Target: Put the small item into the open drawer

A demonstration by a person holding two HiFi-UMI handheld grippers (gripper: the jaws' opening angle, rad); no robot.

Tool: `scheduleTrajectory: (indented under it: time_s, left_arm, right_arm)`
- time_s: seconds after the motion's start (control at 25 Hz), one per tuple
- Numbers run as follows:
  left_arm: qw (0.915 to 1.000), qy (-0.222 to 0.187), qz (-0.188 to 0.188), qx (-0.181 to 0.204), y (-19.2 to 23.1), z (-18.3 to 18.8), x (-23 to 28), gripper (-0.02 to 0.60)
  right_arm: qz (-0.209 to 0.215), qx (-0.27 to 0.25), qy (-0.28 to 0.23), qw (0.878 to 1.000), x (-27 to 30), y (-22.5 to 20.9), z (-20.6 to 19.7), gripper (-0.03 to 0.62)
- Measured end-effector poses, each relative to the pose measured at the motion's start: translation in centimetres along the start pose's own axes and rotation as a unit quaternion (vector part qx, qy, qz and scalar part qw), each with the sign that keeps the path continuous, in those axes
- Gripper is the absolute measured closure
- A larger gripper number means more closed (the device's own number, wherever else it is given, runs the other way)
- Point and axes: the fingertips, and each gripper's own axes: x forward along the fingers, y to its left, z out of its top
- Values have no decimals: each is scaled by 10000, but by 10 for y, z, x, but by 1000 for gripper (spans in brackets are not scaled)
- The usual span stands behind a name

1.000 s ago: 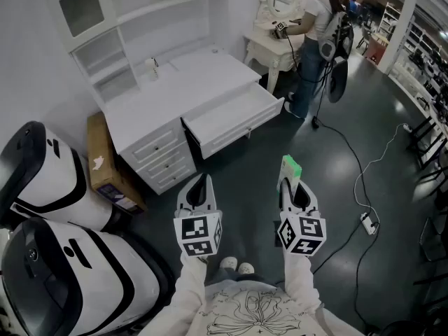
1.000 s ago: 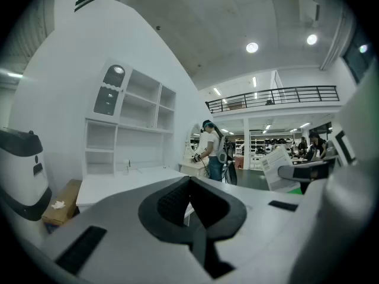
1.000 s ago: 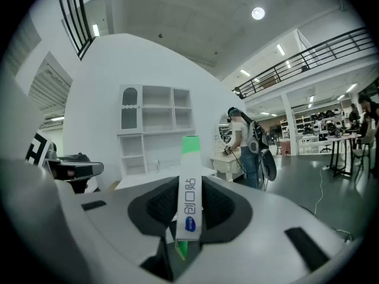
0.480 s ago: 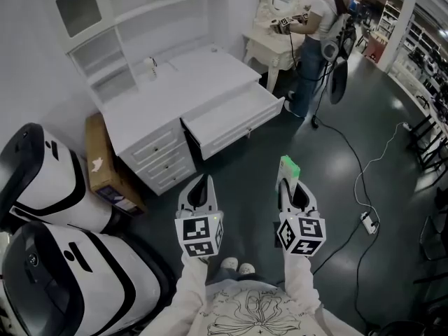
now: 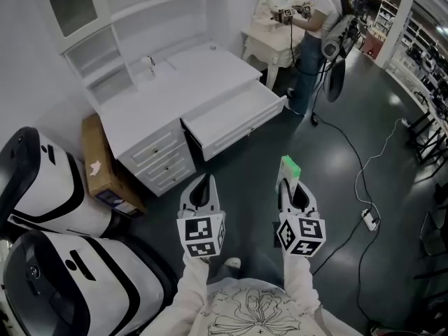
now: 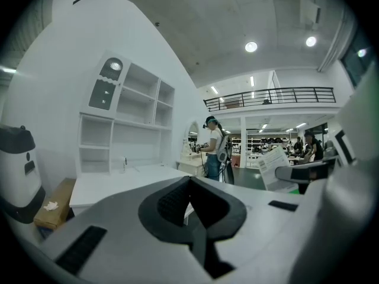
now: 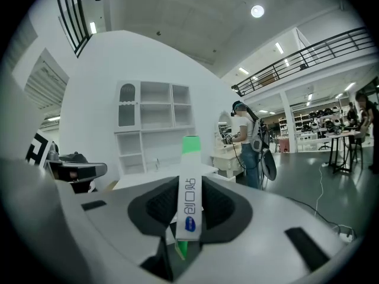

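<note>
My right gripper (image 5: 290, 182) is shut on a small flat white packet with a green end (image 5: 290, 166), which stands upright between the jaws (image 7: 190, 203). My left gripper (image 5: 202, 185) hangs beside it, shut with nothing in it (image 6: 190, 181). Both are held over the dark floor, well short of the white desk (image 5: 168, 93). Its wide top drawer (image 5: 234, 114) is pulled open toward me and looks empty.
White shelves stand on the desk's back. A small bottle (image 5: 150, 66) sits on the desktop. Left of the desk lie a cardboard box (image 5: 98, 161) and two white-and-black machines (image 5: 49, 236). A person (image 5: 315, 26) stands at a second table at the back right. Cables (image 5: 364, 187) run across the floor at right.
Both grippers hold the same pose. The desk and drawer have shifted slightly in the head view, and the person at the back has raised the hands.
</note>
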Motion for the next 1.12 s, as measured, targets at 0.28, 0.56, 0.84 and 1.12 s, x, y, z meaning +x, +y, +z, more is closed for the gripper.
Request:
scheduleTrajectory:
  time_s: [0.28,0.56,0.84,1.12]
  left_arm:
    - [9998,151,49,-89,16,-9,18,579]
    - [9994,203,222,-161,29,-10,65,579]
    - [9987,182,435,-192,36,5,141,580]
    - [9973,158,692,-212,37,31,228,579]
  right_arm:
    - [-7,65,140,9999,25,3,-6,503]
    - [110,32,143,9998,79,-9,3,503]
    - [332,-24,151,9993,158,-34,25,503]
    - [651,-96,156,9977,245,-69,61,503]
